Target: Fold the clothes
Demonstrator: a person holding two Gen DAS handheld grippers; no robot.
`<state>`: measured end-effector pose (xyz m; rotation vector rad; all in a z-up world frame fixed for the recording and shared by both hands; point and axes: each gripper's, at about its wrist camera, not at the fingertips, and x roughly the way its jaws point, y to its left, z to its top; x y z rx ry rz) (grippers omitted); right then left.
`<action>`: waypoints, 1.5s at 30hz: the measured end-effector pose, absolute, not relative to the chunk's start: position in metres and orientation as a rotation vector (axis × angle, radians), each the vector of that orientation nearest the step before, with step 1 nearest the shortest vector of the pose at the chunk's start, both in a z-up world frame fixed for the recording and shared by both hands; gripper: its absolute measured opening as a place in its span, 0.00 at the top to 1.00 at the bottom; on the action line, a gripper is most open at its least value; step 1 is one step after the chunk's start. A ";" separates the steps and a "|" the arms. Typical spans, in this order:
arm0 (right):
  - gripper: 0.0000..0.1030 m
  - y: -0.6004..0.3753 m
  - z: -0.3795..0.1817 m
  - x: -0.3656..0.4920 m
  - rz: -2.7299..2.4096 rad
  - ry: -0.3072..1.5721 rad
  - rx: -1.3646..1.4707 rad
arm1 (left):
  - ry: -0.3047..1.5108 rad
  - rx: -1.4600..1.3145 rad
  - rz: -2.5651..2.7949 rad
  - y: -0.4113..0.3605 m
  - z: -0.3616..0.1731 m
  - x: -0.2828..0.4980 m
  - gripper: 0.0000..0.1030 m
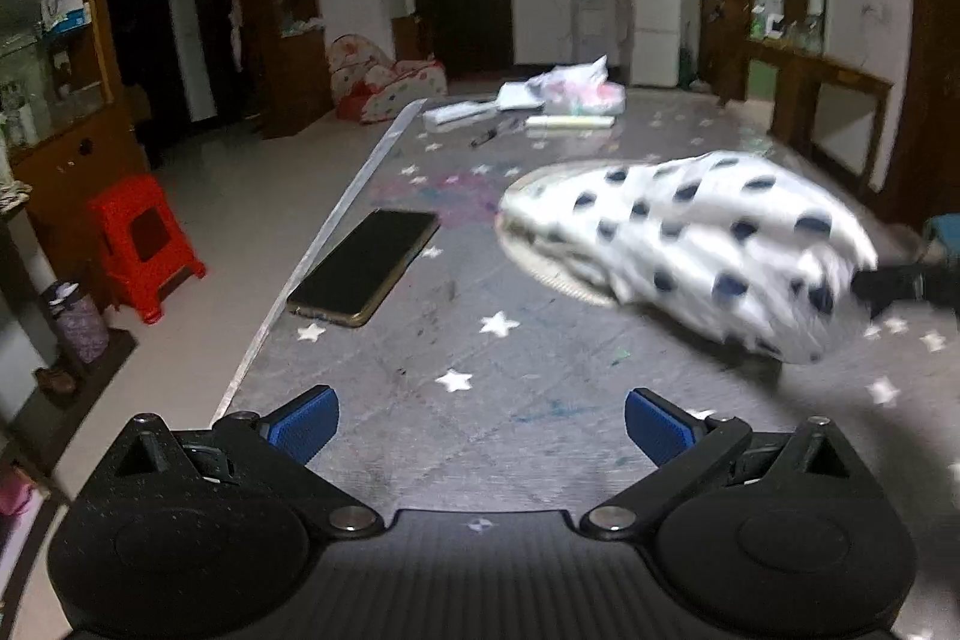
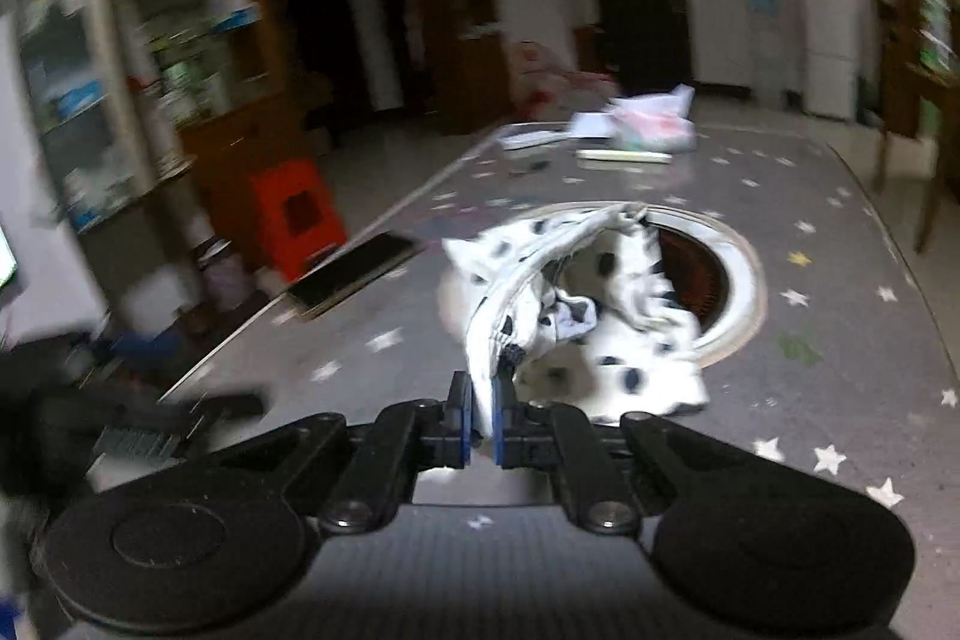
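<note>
The right hand-held gripper (image 2: 480, 415) is clenched on a hem of the white, dark-spotted garment (image 2: 591, 304), lifting it off the surface (image 2: 810, 400) so the cloth hangs free, probably to find its edges before folding. The left hand-held gripper (image 1: 477, 427), jaws spread and empty, waits near (likely for a second corner). A phone (image 1: 366, 265) lies far left.

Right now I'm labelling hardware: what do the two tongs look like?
Both match: the left tongs and right tongs have matte black bodies, round housings either side, silver pivot screws, ribbed centre plates and textured blue finger pads. No cables or sleeves show.
</note>
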<state>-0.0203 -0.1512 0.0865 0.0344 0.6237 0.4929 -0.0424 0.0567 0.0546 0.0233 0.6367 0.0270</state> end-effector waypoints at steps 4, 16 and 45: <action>0.94 -0.131 0.091 -0.080 0.644 0.643 -0.054 | 0.624 -0.035 -0.078 0.055 0.072 -0.066 0.00; 0.85 -0.098 0.071 -0.198 0.895 0.725 -0.213 | 0.760 0.021 -0.327 0.007 0.046 -0.099 0.01; 0.94 -0.203 0.037 -0.112 0.472 0.875 0.163 | 0.868 -0.100 -0.351 0.064 0.031 -0.114 0.88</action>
